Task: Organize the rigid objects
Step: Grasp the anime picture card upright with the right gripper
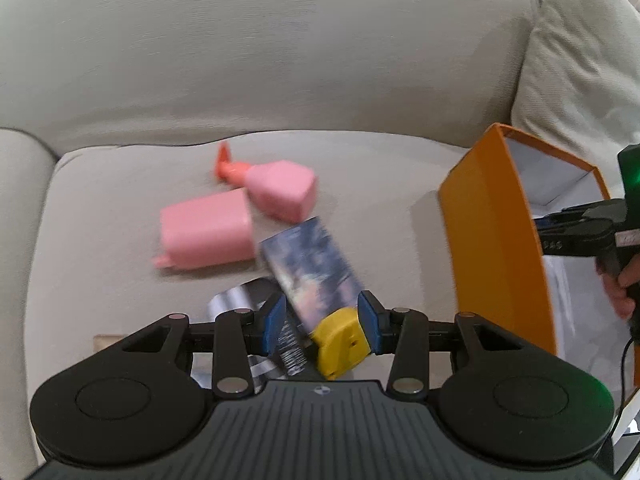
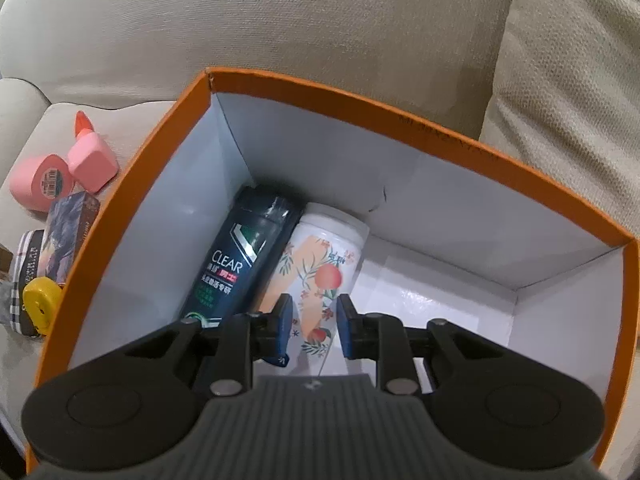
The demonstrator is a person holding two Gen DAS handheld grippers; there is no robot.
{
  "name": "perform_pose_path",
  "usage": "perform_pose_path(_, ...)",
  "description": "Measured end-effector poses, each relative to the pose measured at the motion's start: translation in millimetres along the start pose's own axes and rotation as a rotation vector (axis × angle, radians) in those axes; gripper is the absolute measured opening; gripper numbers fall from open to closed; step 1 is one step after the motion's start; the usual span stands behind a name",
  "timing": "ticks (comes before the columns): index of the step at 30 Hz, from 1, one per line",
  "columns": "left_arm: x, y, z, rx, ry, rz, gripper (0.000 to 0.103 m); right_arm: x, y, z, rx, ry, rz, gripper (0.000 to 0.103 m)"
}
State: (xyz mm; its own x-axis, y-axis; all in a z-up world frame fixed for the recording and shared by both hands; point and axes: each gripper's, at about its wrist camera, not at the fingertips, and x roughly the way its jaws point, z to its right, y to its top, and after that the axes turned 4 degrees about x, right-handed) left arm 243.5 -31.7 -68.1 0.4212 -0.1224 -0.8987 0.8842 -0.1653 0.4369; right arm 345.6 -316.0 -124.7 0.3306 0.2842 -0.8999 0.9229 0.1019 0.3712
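Reaching for the small yellow plastic tape measure point(image 1: 340, 340) on the sofa cushion point(image 1: 120, 200), I should centre my left hand-held gripper point(image 1: 322, 326) on it, clear of the dark patterned carton point(image 1: 312, 268) beside it. Its pads stand apart, grasping nothing. My right hand-held gripper point(image 2: 314, 322) hangs released, tilted steeply down into the orange cardboard box point(image 2: 360, 100).
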Motion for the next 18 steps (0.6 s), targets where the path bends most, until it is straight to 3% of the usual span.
perform_pose_path(4, -15.0, -14.7, -16.8, -0.012, 0.014, 0.013, 0.049, -12.3, -1.0, -9.3, 0.006, -0.019, 0.017, 0.026)
perform_pose_path(10, -36.3, -40.7, -39.7, -0.057, 0.012, 0.036, 0.049, -76.7, -15.5, -31.4, 0.034, -0.012, 0.160, 0.026)
perform_pose_path(14, -44.0, -53.5, -56.3, -0.127, -0.008, 0.045, 0.049, -123.2, -26.4, -61.1, 0.051, 0.057, 0.261, 0.026)
perform_pose_path(18, -34.6, -52.8, -59.8, -0.143, -0.037, 0.005, 0.049, -131.7, -31.4, -99.8, 0.049, 0.141, 0.279, 0.028)
